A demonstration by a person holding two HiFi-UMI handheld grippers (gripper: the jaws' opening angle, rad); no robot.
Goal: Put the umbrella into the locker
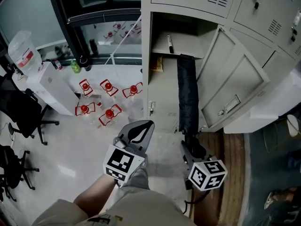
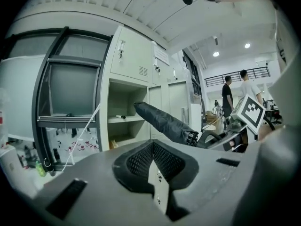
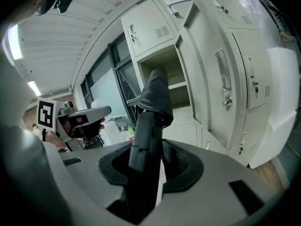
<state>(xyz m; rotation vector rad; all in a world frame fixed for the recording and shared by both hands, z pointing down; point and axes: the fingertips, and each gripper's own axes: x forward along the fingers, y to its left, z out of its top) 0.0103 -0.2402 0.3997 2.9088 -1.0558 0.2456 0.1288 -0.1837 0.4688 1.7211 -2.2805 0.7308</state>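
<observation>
Folded umbrella held at the mouth of the open locker

The black folded umbrella [image 1: 188,95] runs from 6 towards 12 o'clock in the head view. Its far end sits at the front of the open locker [image 1: 146,55] compartment, about level with the shelf [image 1: 188,45]; whether it is already inside cannot be told. At the umbrella's 6 o'clock end, the right gripper [image 3: 146,173] is clamped on its dark handle, which stands up between the jaws. The left gripper [image 2: 153,166] is at 9 o'clock from the right one. Its jaws are pressed together with nothing between them, and it is clear of the umbrella. The locker door [image 1: 235,79] stands swung open at 3 o'clock from the umbrella. A marker pen [image 1: 170,43] lies on the shelf at 11 o'clock from the umbrella's tip. Red-capped bottles [image 1: 108,86] stand on the floor at 9 o'clock.
</observation>
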